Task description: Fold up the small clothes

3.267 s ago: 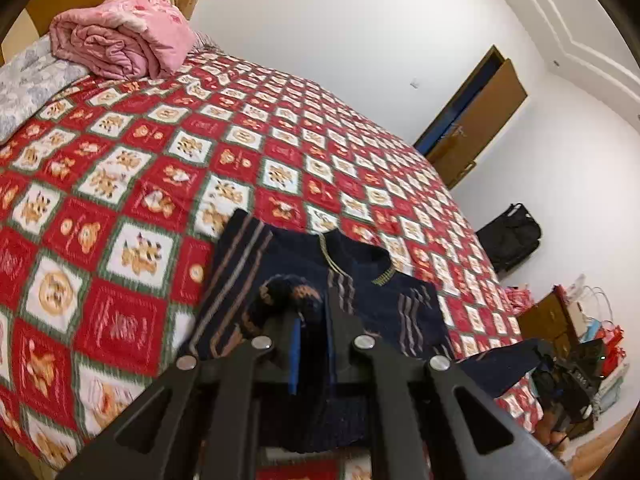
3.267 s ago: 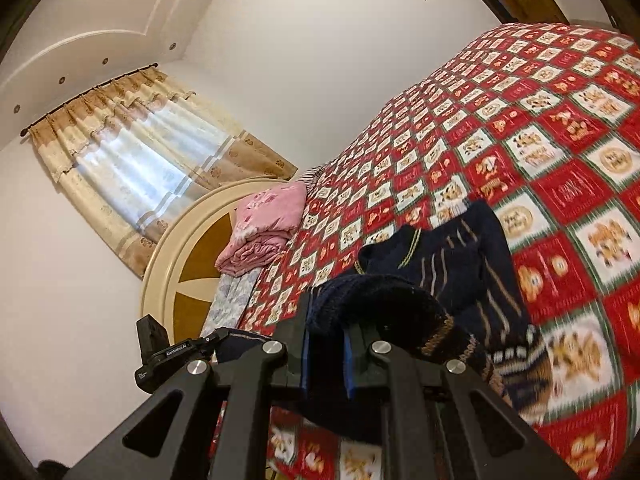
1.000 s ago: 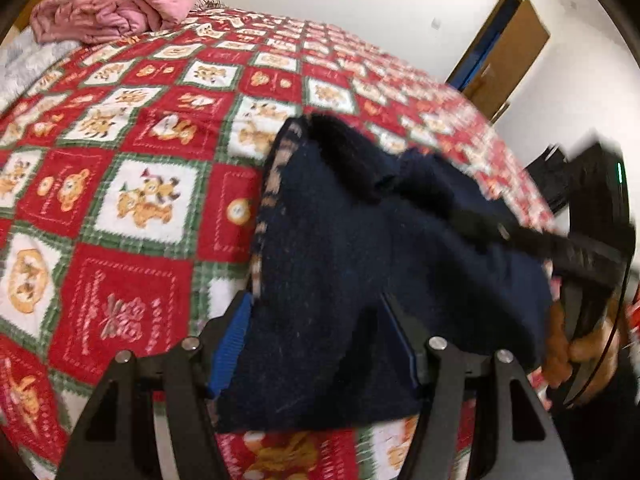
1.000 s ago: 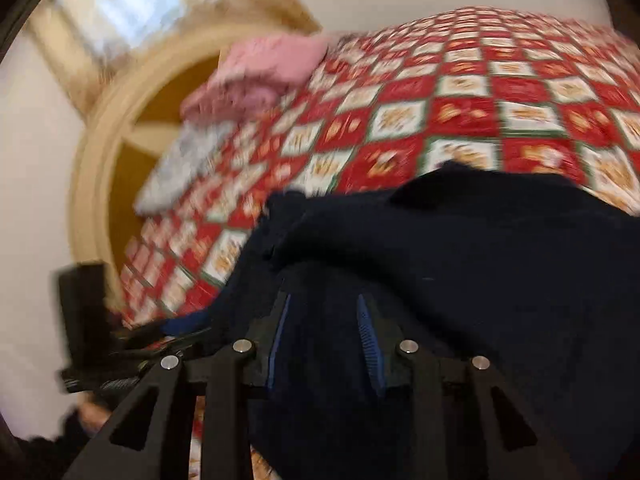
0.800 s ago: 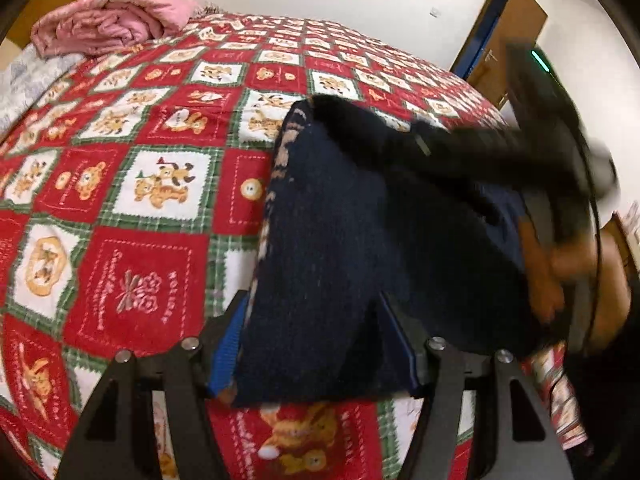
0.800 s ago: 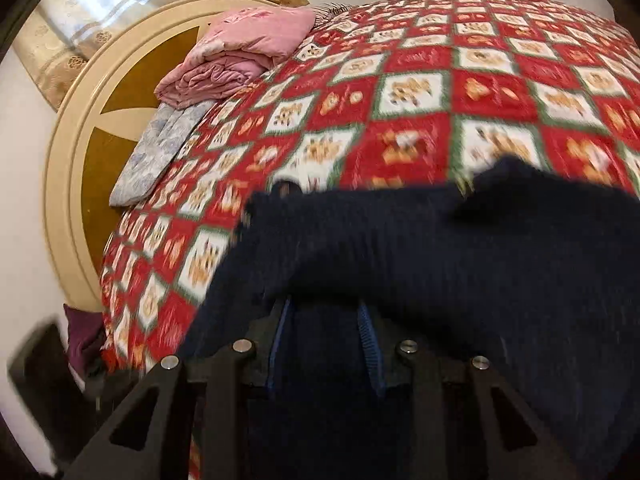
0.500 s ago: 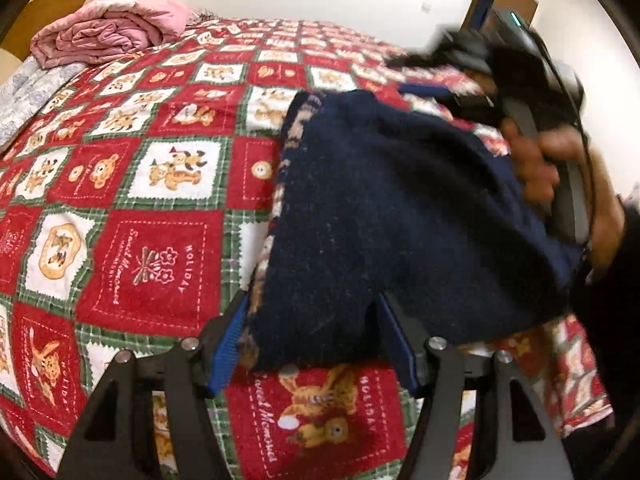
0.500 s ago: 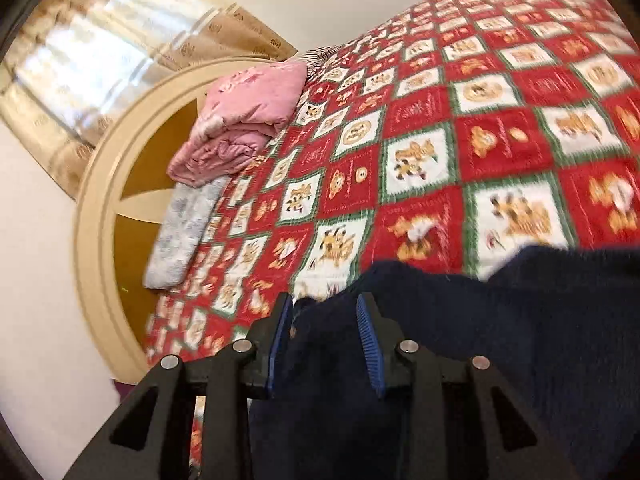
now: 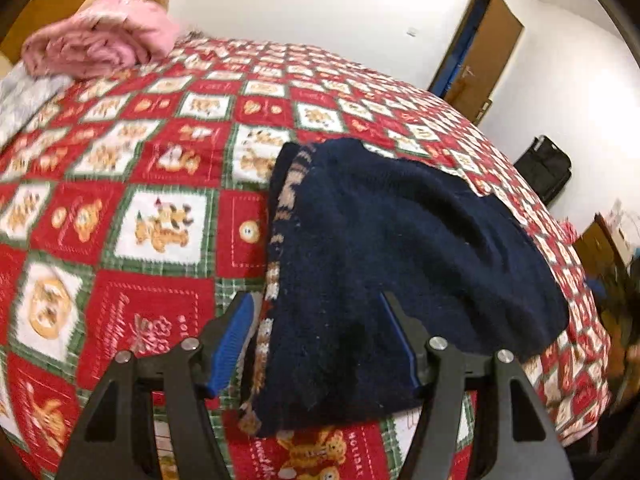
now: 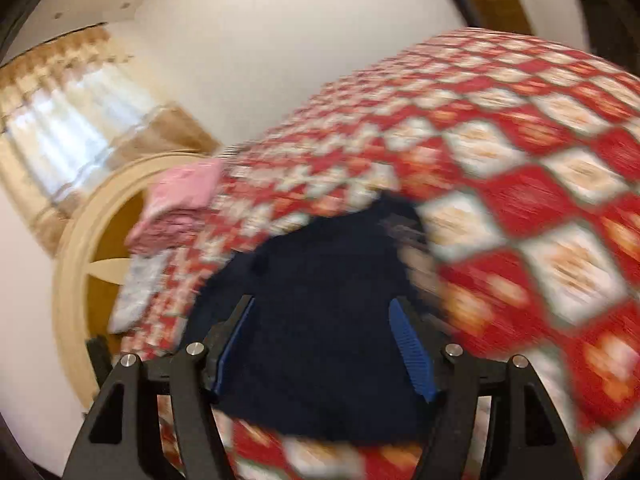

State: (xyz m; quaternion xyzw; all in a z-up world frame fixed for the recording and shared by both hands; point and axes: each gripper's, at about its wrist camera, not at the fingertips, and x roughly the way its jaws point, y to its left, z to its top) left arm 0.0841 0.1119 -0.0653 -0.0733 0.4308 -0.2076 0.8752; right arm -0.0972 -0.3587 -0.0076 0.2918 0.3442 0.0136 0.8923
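No box or basket shows in either view. The navy sweater (image 9: pixel 400 248) lies folded on the bed (image 9: pixel 152 168), near its front edge, with the striped cuff band along its left side. The left tongs (image 9: pixel 320 340) stand wide open above the sweater's near edge and hold nothing. The right tongs (image 10: pixel 324 344) are also wide open and empty, over the same sweater (image 10: pixel 320 300); this view is blurred. Half a second ago the right tongs were nearly closed, and they crossed the left view; now they are gone from it. A pink blanket (image 9: pixel 100 40) rests at the headboard.
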